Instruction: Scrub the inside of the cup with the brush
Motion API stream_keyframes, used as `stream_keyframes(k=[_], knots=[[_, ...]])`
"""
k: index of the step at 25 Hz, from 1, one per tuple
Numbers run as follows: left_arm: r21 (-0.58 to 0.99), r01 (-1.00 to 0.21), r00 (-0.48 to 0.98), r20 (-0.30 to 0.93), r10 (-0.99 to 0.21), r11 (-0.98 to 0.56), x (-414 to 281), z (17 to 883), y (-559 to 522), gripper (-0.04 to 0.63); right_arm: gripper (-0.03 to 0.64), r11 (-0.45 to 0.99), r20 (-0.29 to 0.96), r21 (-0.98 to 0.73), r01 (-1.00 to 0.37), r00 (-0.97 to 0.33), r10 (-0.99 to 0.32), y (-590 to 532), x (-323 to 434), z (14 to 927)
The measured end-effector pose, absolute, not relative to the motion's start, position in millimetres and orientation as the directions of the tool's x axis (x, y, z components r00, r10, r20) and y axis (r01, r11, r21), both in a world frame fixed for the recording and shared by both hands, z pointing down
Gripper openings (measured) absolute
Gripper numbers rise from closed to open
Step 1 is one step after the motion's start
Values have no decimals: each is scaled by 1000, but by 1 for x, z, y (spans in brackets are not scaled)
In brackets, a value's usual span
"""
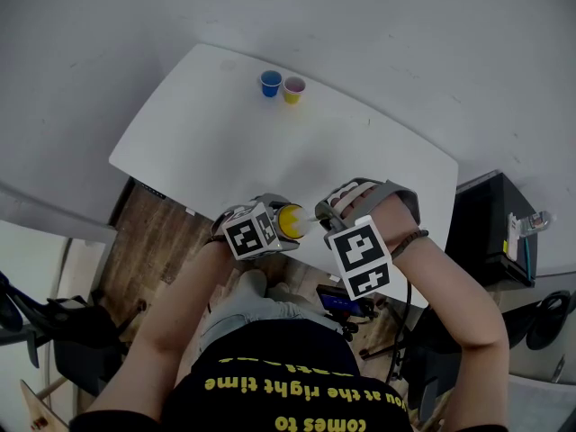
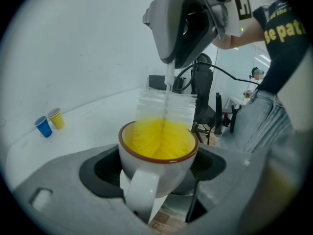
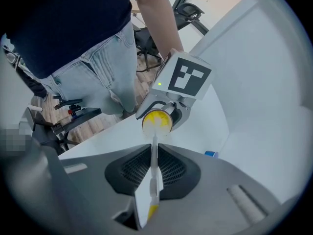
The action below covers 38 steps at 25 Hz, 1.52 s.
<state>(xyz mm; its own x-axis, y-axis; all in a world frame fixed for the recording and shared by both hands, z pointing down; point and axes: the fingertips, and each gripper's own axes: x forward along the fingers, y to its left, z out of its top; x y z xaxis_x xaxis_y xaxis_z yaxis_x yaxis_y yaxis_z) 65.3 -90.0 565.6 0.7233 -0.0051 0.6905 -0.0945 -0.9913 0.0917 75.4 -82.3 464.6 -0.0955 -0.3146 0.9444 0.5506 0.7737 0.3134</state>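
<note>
Item: white mug [image 2: 159, 168], yellow inside, clamped by left gripper [image 1: 274, 214] at the table's [image 1: 270, 142] near edge. Right gripper [image 3: 151, 173] pinches the bottle brush [image 2: 166, 109] handle; bristles partly inside, depth unclear. Step: scrubbing. Next: probably twisting, plunging strokes along walls.

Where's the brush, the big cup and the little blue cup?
brush [image 2: 164, 106]: left gripper view, on its white bristles.
cup [image 2: 178, 170]: left gripper view, on its white side.
blue cup [image 1: 270, 84]: head view, its open top.
</note>
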Motion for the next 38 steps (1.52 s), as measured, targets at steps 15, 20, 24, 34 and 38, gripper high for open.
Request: stream_keyframes(k=[15, 20, 24, 34, 38], knots=[[96, -118, 732, 681, -21, -988, 62, 565, -93, 411, 49, 703, 913, 365, 610, -86, -399, -73, 77, 451], [90, -96, 724, 689, -7, -991, 65, 566, -88, 411, 49, 676, 909, 358, 644, -73, -411, -72, 72, 449], [91, -87, 729, 684, -1, -992, 67, 564, -87, 411, 49, 686, 911, 360, 632, -81, -404, -76, 71, 446], [70, -77, 734, 679, -9, -995, 65, 560, -89, 410, 49, 749, 925, 337, 571, -53, -376, -90, 88, 455], [62, -77, 735, 678, -15, -995, 64, 560, -91, 411, 49, 762, 931, 328, 558, -54, -361, -86, 90, 458]])
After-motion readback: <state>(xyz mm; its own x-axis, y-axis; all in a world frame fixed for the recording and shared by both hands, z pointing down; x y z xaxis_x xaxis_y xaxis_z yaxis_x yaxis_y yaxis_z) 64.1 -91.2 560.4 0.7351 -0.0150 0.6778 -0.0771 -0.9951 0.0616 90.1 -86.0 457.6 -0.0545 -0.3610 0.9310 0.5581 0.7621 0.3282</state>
